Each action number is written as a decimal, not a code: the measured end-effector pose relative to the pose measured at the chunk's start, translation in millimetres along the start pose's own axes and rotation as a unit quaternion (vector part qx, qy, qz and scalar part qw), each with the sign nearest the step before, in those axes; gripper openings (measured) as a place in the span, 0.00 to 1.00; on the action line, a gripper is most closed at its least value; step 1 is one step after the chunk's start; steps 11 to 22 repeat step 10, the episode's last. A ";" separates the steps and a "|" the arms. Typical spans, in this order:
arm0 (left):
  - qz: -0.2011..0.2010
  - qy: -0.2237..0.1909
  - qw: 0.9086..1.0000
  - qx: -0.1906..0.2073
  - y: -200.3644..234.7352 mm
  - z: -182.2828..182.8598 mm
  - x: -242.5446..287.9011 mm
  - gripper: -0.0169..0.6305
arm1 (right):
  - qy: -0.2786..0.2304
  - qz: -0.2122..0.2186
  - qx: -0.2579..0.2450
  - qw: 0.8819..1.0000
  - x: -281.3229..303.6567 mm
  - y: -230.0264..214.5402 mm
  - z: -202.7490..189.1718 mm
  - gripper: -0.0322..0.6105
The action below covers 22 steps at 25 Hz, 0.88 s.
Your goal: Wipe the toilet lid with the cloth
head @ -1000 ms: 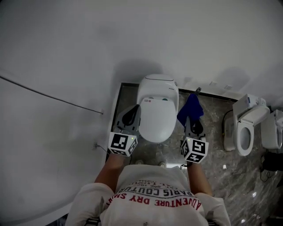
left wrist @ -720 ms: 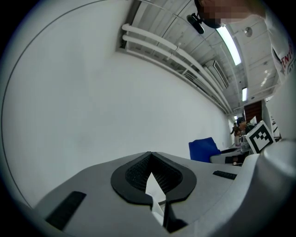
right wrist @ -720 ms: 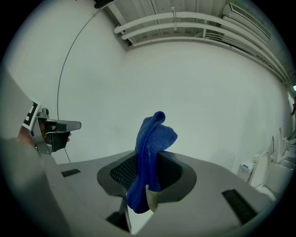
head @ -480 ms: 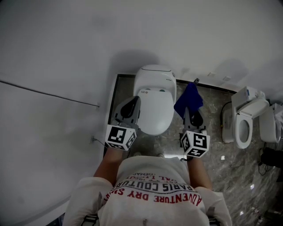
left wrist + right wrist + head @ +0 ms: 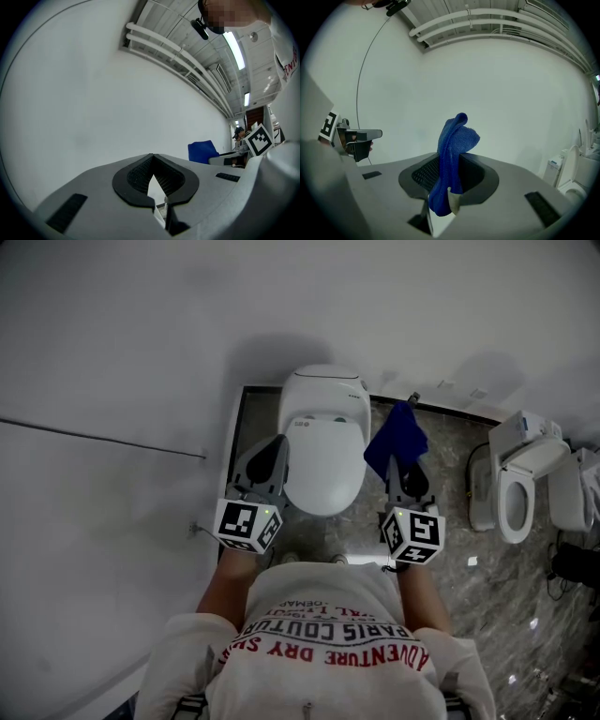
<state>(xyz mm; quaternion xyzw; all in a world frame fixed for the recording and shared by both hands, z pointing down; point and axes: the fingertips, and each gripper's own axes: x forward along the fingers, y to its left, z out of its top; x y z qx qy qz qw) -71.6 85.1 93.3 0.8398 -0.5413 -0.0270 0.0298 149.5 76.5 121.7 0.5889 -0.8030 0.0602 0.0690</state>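
right gripper (image 5: 406,470) clamps blue cloth (image 5: 395,439), held right of toilet lid (image 5: 323,460), not touching. left gripper (image 5: 274,448) closed, empty. wiping not yet begun.

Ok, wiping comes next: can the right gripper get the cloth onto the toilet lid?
Probably yes. The right gripper is shut on the cloth, just right of the lid in the head view, with nothing between them. The left gripper is at the lid's left edge, out of the way.
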 end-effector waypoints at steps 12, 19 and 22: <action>0.005 0.004 1.000 -0.006 1.2 -7.0 -7.6 0.04 | 0.008 -0.004 -0.003 1.000 -5.9 -2.4 -8.7 0.21; 0.005 0.004 1.000 -0.006 1.2 -7.0 -7.6 0.04 | 0.008 -0.004 -0.003 1.000 -5.9 -2.4 -8.7 0.21; 0.005 0.004 1.000 -0.006 1.2 -7.0 -7.6 0.04 | 0.008 -0.004 -0.003 1.000 -5.9 -2.4 -8.7 0.21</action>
